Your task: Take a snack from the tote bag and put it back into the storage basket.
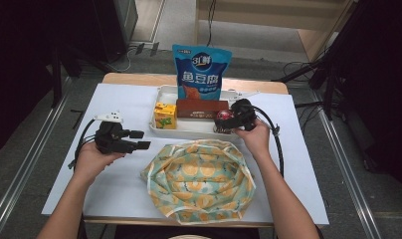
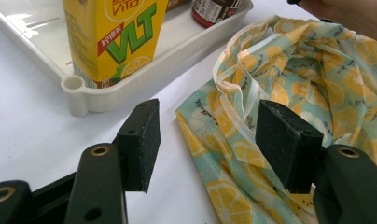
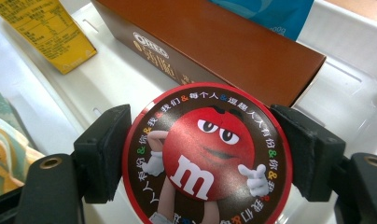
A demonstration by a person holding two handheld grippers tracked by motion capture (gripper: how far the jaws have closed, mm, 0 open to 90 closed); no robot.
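White table, right gripper jaws clamped around candy tub, its body hidden; left gripper jaws wide.

The desk carries a white sheet over a wooden top, whose bare far edge shows at the back. The floor is grey. Metal rails run along it on both sides of the desk. Black cables lie on the floor behind the desk. Light wooden furniture stands at the rear. Dark stands occupy the right side, where lighting is dim.
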